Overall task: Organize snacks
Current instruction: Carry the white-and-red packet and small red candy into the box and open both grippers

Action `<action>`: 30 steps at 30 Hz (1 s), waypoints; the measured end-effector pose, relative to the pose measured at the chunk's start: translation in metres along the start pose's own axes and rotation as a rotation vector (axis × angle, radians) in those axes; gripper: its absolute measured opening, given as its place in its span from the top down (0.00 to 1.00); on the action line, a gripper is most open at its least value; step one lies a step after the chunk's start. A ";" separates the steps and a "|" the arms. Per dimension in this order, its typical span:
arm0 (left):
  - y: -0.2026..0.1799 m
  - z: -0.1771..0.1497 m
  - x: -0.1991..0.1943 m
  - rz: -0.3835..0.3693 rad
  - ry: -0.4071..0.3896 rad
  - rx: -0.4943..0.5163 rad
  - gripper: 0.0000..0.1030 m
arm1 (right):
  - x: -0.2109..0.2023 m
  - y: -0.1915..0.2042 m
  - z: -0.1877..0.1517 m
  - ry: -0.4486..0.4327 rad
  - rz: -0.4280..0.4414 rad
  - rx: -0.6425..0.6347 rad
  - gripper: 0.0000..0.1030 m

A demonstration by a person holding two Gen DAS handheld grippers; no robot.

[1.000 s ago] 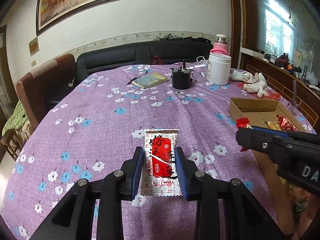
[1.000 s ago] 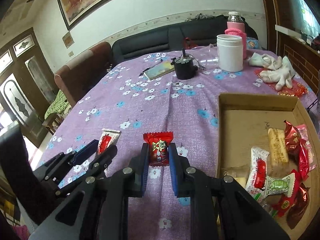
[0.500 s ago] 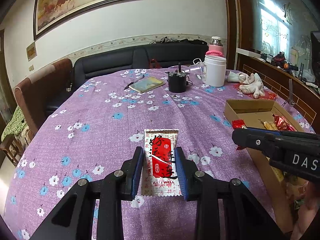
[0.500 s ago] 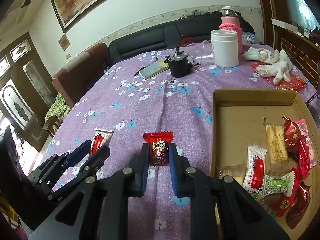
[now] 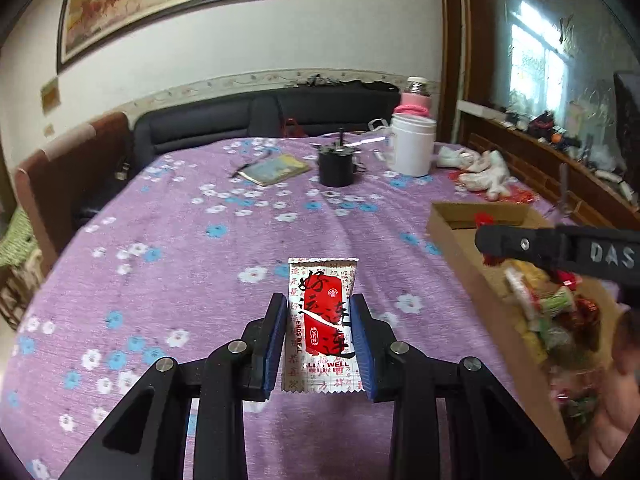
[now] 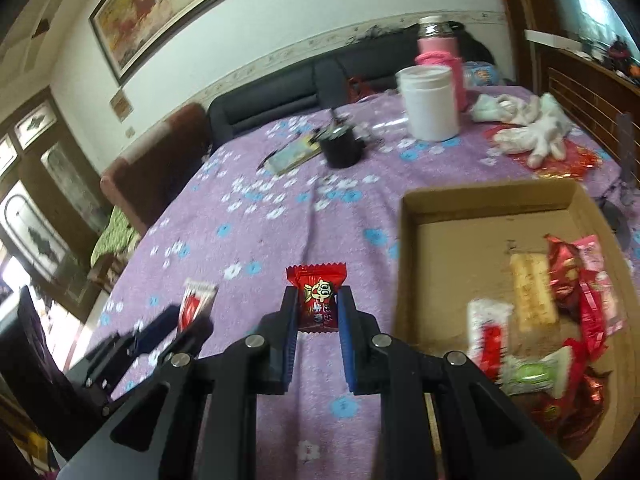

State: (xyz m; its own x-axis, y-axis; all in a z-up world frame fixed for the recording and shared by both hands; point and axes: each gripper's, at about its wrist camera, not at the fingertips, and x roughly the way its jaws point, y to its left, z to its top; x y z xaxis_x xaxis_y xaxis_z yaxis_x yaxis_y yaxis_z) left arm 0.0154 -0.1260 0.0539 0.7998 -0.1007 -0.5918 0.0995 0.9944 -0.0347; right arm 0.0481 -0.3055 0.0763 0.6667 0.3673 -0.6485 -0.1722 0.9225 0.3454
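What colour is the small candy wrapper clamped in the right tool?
Red, with a cartoon face: the small red candy wrapper in the right tool, clearest in the right wrist view.

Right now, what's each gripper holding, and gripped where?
Left gripper holds the white-and-red packet, pads on the long side edges of its lower half. Right gripper holds the red candy by its sides, lower part.

White-and-red rectangular snack packet (image 5: 323, 326) pinched upright between blue pads above purple floral cloth, small glossy red candy wrapper (image 6: 317, 300) likewise pinched left of open shallow cardboard box (image 6: 404, 264), whose right end holds a jumble of mixed wrapped snacks (image 6: 560, 312).
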 end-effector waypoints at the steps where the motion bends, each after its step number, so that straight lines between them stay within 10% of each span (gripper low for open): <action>1: -0.001 0.000 0.000 -0.018 0.004 -0.002 0.68 | -0.002 -0.005 0.002 -0.005 -0.003 0.015 0.83; 18: -0.116 0.035 -0.014 -0.284 0.109 0.095 0.68 | -0.033 -0.137 0.030 0.019 -0.021 0.323 0.82; 30: -0.169 -0.002 0.016 -0.340 0.192 0.117 0.68 | -0.010 -0.140 0.021 0.124 -0.078 0.341 0.82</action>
State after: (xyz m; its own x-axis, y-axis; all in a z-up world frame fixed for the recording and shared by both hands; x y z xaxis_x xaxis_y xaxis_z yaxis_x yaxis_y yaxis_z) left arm 0.0100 -0.2953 0.0483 0.5856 -0.4046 -0.7024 0.4151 0.8939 -0.1689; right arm 0.0803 -0.4404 0.0486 0.5718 0.3283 -0.7518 0.1415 0.8632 0.4846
